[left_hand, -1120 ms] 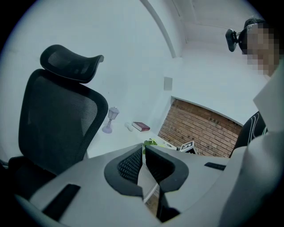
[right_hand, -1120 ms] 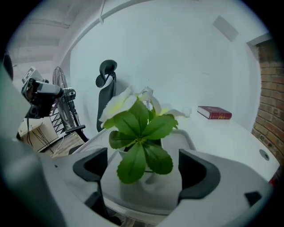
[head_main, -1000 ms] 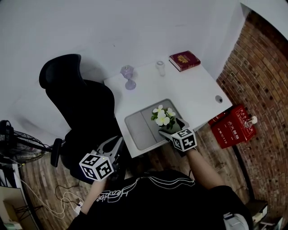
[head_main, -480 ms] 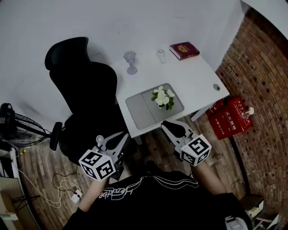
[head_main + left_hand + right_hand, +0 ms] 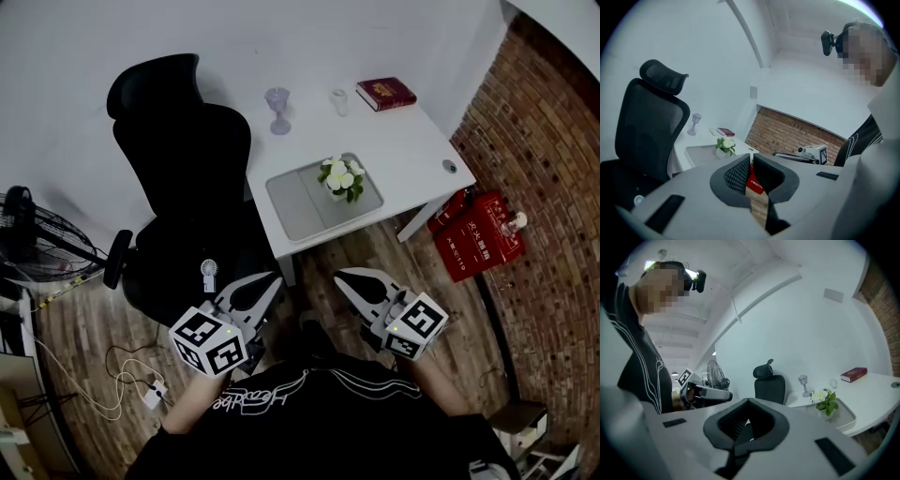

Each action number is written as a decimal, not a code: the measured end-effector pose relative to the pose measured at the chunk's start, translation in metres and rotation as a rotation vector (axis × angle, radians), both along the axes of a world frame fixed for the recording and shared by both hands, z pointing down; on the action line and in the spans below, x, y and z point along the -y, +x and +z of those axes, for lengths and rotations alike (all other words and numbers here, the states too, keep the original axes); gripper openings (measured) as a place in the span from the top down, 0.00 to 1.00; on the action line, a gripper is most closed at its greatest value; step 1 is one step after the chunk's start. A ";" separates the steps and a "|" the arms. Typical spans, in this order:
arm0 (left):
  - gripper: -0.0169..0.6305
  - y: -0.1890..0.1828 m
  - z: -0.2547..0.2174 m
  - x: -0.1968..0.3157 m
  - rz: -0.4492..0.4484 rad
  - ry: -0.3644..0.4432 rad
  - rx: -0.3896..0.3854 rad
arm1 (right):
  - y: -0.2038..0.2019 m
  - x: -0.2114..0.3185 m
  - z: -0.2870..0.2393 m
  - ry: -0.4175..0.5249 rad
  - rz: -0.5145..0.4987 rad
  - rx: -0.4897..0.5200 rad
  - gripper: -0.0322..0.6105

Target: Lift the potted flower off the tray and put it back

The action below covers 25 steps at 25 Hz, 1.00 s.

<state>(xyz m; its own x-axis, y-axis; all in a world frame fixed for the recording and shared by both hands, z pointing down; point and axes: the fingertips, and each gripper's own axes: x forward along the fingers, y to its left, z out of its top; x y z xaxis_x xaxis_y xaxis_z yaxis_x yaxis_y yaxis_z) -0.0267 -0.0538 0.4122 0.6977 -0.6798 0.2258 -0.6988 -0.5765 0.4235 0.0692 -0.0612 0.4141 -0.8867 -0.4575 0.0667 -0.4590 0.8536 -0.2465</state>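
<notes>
Right tool (image 5: 749, 401): jaws just snapped together, nothing between them; up over the brown wooden floor (image 5: 441, 309), well back from the surface.
Left tool (image 5: 750, 157): tips pressed together too, only a thin slit behind them, empty; out beside the black mesh office chair (image 5: 187, 159).
On the tray: white-bloomed potted flower (image 5: 341, 178) with green leaves in a small white pot, upright on the right half, neither tool near it.
Tray: flat grey rectangular tray (image 5: 286, 202) at the near edge of the white surface (image 5: 412, 141).
Far edge: pale purple glass goblet (image 5: 278, 98), small clear glass (image 5: 339, 100), dark red book (image 5: 385, 93), all apart from the tray.
Floor, right side: red box (image 5: 473, 239) near the surface's corner.
</notes>
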 end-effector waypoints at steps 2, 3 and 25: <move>0.90 0.001 -0.003 -0.007 0.005 0.010 0.001 | 0.002 -0.006 -0.001 0.006 0.003 -0.003 0.95; 0.90 0.002 -0.005 -0.010 0.010 0.015 0.003 | 0.003 -0.009 -0.002 0.007 0.006 -0.002 0.95; 0.90 -0.011 0.000 -0.031 0.007 0.025 -0.012 | -0.007 -0.037 -0.008 0.032 0.030 -0.011 0.95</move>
